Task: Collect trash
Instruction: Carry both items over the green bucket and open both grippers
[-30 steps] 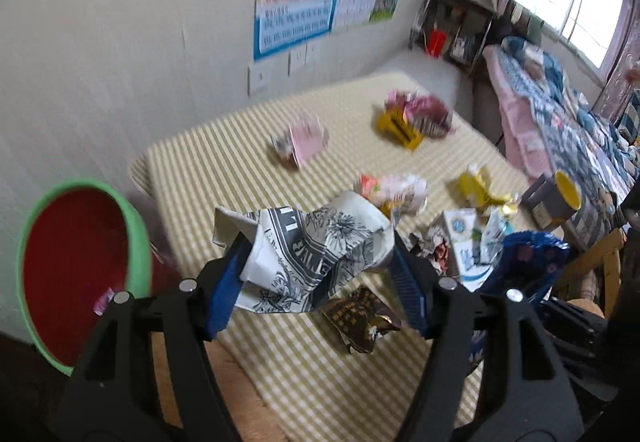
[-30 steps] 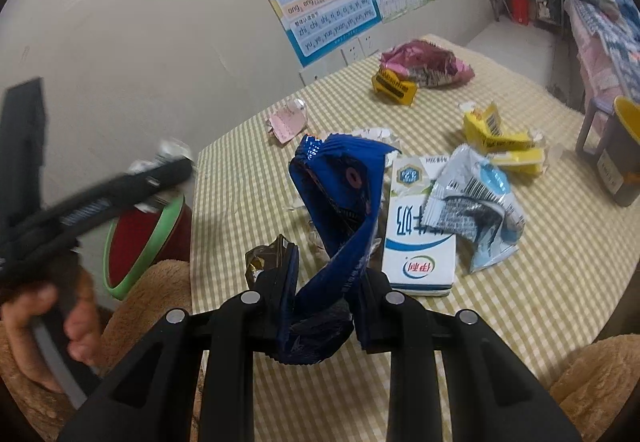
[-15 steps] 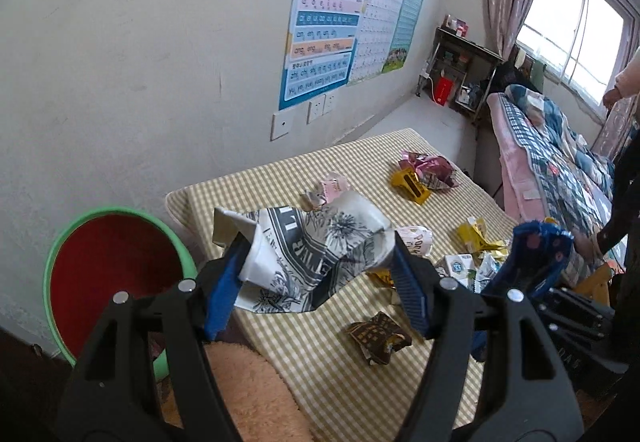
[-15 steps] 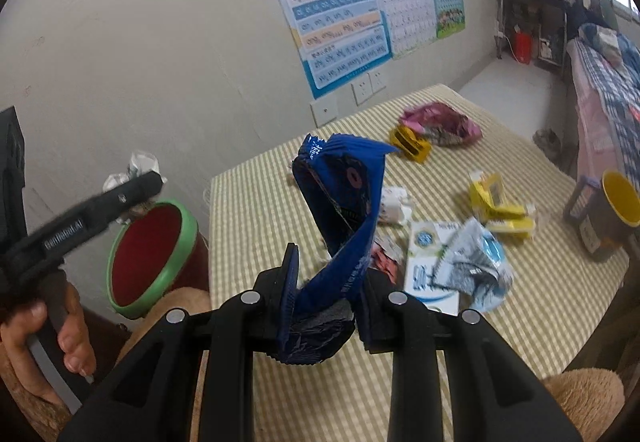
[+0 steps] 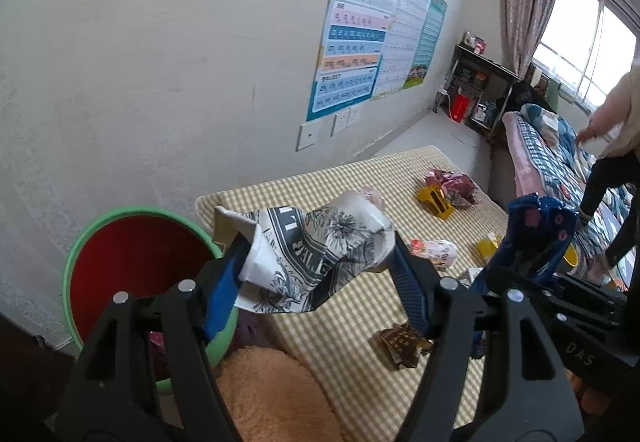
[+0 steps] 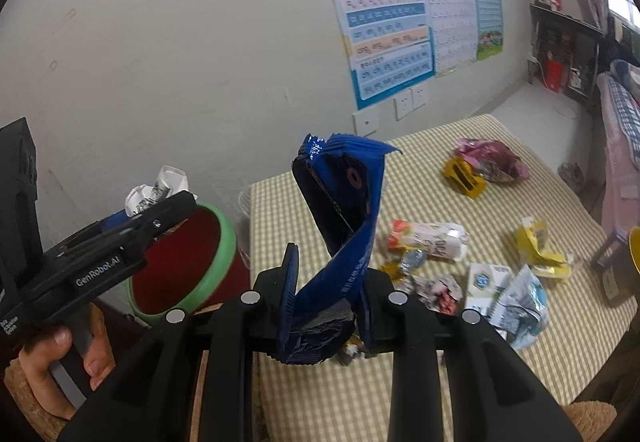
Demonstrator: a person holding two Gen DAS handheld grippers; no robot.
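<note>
Beside table (image 5: 360,342): bin (image 5: 120,262) nearer; wrappers higher.

Crumpled matt paper wrapper (image 5: 316,254), printed black on white. Glossy blue foil wrapper (image 6: 344,209), creased. Tabletop (image 6: 532,177) under woven checked cloth. Smooth plastic bin (image 5: 120,262), green rim, red inside. Matt black plastic left gripper (image 5: 316,282) and right gripper (image 6: 326,298), with bright metal pins. Rough painted wall (image 5: 160,41); glossy paper posters (image 6: 380,9).
</note>
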